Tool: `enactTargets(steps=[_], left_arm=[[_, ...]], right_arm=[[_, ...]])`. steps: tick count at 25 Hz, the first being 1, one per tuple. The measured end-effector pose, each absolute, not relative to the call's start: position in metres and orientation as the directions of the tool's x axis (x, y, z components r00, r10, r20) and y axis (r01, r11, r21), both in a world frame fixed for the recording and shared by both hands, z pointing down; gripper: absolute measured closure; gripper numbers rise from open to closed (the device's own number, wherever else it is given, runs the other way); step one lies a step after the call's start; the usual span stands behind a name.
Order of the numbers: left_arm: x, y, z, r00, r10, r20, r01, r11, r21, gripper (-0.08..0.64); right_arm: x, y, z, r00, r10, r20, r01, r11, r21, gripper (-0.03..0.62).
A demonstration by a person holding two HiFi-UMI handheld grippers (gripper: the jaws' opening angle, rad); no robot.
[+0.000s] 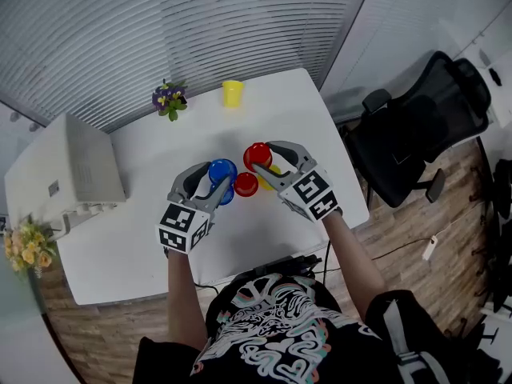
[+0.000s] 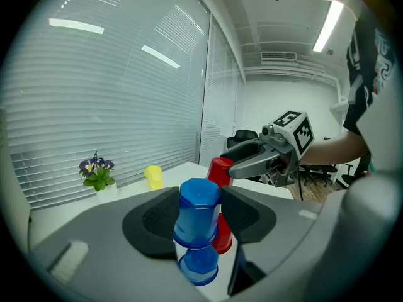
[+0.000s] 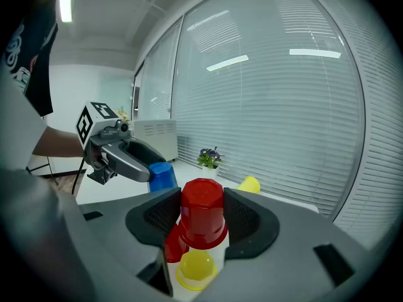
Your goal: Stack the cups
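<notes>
Cups hang over the white table [image 1: 240,234], upside down. The left gripper [image 1: 216,179] squeezes 1 blue cup [image 2: 198,211]. The right gripper [image 1: 268,163] squeezes 1 red cup [image 3: 203,214]. Both are close together.

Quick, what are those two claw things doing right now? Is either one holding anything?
Left gripper: closed on an upside-down blue cup.
Right gripper: closed on an upside-down red cup.

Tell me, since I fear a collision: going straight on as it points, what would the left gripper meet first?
Likely the red cup in the right gripper, showing just behind and right of the blue cup clamped in the left gripper. Depth is unclear; it might slip past.
</notes>
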State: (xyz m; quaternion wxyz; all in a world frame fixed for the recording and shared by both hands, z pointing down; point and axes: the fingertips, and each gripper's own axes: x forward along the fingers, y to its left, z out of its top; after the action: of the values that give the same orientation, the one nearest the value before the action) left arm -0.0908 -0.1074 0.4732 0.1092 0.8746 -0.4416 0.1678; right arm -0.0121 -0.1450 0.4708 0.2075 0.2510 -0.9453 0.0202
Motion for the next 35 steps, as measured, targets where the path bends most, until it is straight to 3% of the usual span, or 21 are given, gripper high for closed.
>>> enactTargets(steps=[35], left_arm=[[-0.066,-0.09,0.491,0.583,-0.682,0.441,-0.771,-0.635,0.037,0.351]], right_arm=[[-0.009,-0.112,0.495,-0.799,-0.414,0.436,-0.457,0.89,0.008,0.377]])
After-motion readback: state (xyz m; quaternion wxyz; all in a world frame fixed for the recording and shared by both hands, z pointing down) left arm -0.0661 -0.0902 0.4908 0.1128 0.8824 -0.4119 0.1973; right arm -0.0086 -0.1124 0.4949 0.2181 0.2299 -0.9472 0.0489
